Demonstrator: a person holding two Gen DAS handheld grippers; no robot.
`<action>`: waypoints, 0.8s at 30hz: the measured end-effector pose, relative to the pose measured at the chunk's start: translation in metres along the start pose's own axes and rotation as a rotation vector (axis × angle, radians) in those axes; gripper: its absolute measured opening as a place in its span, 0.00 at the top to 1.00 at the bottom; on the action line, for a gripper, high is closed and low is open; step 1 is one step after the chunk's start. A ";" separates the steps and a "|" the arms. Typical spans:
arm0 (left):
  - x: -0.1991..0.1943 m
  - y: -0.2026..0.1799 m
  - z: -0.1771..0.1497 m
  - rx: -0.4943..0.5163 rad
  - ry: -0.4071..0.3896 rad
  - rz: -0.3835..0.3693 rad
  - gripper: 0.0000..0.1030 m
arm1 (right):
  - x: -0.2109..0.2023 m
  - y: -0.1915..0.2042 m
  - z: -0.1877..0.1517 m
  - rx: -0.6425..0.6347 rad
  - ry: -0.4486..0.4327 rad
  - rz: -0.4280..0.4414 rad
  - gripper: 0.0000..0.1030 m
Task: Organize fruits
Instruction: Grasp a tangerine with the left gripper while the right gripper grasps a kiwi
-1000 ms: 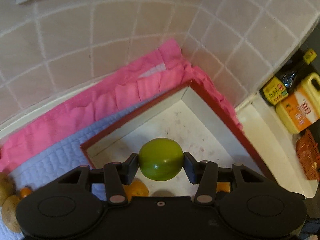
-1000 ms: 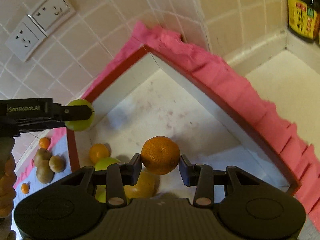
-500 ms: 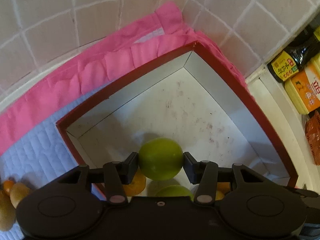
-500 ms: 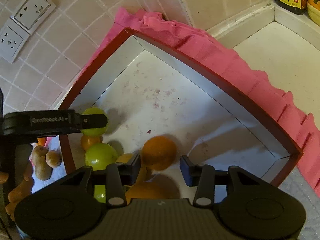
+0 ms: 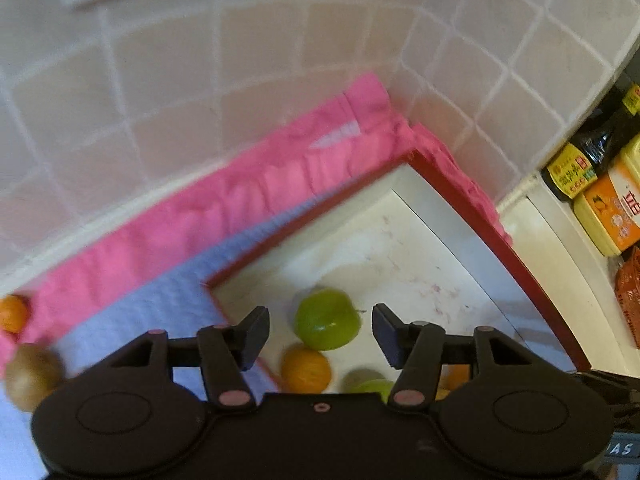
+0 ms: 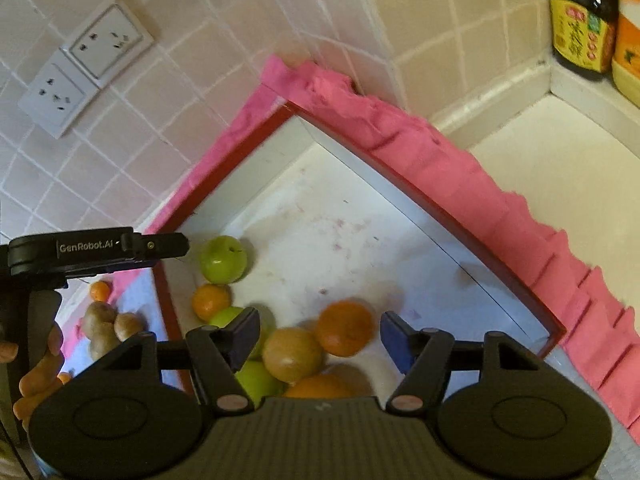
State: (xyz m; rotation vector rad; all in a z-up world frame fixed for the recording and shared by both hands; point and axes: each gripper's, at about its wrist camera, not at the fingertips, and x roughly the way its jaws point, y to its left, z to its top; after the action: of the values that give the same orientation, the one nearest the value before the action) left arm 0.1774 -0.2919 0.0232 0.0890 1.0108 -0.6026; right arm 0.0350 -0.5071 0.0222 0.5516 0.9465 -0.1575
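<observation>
A red-rimmed box (image 6: 472,236) with a white floor lies in the tiled corner. In it rest a green apple (image 5: 327,319) (image 6: 223,259), oranges (image 6: 345,333) (image 5: 306,368), a yellow-brown fruit (image 6: 292,354) and more green fruit (image 6: 256,380). My left gripper (image 5: 318,332) hangs above the green apple, jaws opening, pads clear of it. My right gripper (image 6: 316,336) hovers over the orange and the yellow-brown fruit, jaws opening, nothing pressed between the pads. In the right wrist view the left gripper (image 6: 160,246) shows from the side, by the apple.
Outside the box on a pale blue quilted mat (image 5: 160,308) lie kiwis (image 6: 108,322) (image 5: 30,374) and small oranges (image 5: 12,314) (image 6: 100,291). Pink ruffled cloth (image 6: 440,152) borders the box. Sauce bottles (image 5: 588,160) (image 6: 580,20) stand at the right. Wall sockets (image 6: 84,68) sit on the tiles.
The left gripper let go of the green apple, which now lies in the box. The right gripper released the orange among the fruit. Both sets of jaws widened and both grippers lifted.
</observation>
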 end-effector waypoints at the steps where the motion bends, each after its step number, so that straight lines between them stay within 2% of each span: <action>1: -0.007 0.003 0.000 0.009 -0.017 0.018 0.32 | -0.001 0.004 0.001 -0.009 -0.003 0.005 0.33; 4: -0.028 0.013 -0.002 0.017 -0.056 0.068 0.32 | -0.005 0.022 0.006 -0.038 -0.015 0.020 0.33; 12: -0.078 0.062 -0.013 -0.059 -0.111 0.122 0.31 | -0.003 0.084 0.016 -0.137 -0.025 0.089 0.33; 24: -0.124 0.175 -0.052 -0.255 -0.127 0.243 0.31 | 0.019 0.182 0.021 -0.289 0.001 0.171 0.33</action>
State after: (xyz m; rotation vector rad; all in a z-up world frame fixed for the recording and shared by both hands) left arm 0.1797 -0.0742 0.0608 -0.0508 0.9291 -0.2517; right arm 0.1273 -0.3610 0.0849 0.3627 0.8998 0.1316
